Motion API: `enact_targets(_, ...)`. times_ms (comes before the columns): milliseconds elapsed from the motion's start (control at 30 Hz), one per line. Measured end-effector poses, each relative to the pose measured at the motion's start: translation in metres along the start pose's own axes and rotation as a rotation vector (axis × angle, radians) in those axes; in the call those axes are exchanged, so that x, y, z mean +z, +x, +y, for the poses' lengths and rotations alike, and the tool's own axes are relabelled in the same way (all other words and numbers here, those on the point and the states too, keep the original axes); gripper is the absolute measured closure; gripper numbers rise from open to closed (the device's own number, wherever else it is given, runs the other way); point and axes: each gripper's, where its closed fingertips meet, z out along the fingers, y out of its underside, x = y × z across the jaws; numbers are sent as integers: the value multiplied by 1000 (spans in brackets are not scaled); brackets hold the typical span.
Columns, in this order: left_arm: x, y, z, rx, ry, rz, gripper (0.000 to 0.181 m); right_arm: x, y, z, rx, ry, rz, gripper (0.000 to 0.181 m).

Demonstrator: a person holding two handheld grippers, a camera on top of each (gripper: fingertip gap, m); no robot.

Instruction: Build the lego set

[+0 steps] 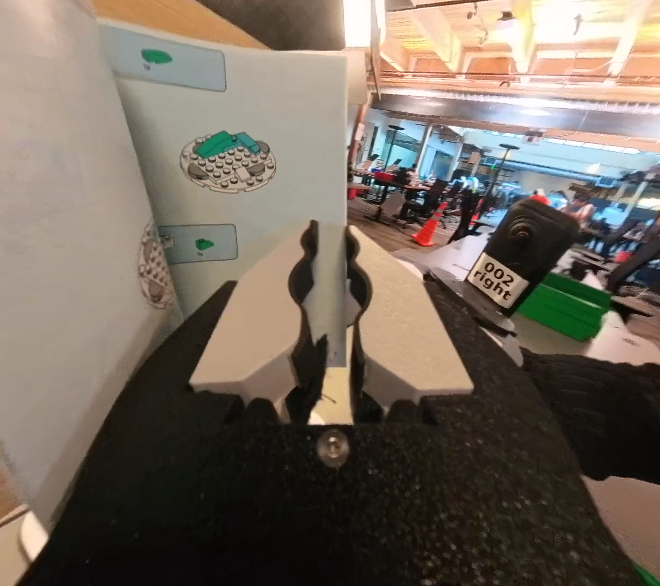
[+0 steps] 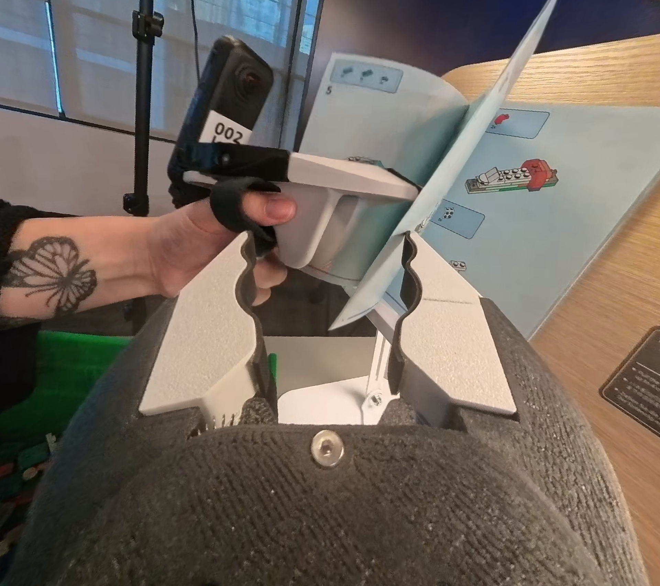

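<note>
Fingers of the left gripper (image 1: pixel 330 286), white plastic w/ black wavy pads, are clenched on the lower edge of one pale-blue paper page (image 1: pixel 332 283) of the instruction booklet (image 1: pixel 232 158). The page stands edge-on between the pads, lifted clear of the rest. In the right wrist view the same gripper comes in from the left, a person's hand (image 2: pixel 214 233) on its trigger, pinching that page mid-turn.

Right gripper (image 2: pixel 330 283) is released: jaws wide apart, nothing between them, and the lifted page's lower corner hangs just ahead of the gap, near the right-side pad. Can't tell if it touches.

Beyond both grippers, the open booklet shows printed build steps, a round studded plate w/ green pieces on one side and a small red-and-white model on the other. It rests on a light wood tabletop (image 2: pixel 589 68).

A green plastic bin (image 1: pixel 560 304) sits just beyond the other gripper in the left view. No assembled model is in sight in either view.

Judgement: task looks early or mid-way. This moment is page-turning only; picking and joining bricks is still left, amount unknown.
</note>
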Motion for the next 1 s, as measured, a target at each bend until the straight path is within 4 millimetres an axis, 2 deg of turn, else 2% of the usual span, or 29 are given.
enact_targets(67,-2,0,-2,71,-13,-41,157,0,-2,-2,-1,10,-11,99)
enact_targets(200,-5,-2,-3,194,-68,-117,162,2,-6,-4,-16,11,-18,100)
enact_targets(333,-5,-1,-4,197,-89,-118,172,4,-7,-4,-7,15,-17,100)
enact_targets(600,-10,-1,-4,82,-41,-54,179,4,-9,-4,-10,11,-28,100)
enact_targets(800,-13,4,-4,-121,13,83,181,4,-10,-8,18,31,-41,100)
enact_targets(1000,-15,4,-3,-176,37,127,181,5,-12,-7,23,34,-50,100)
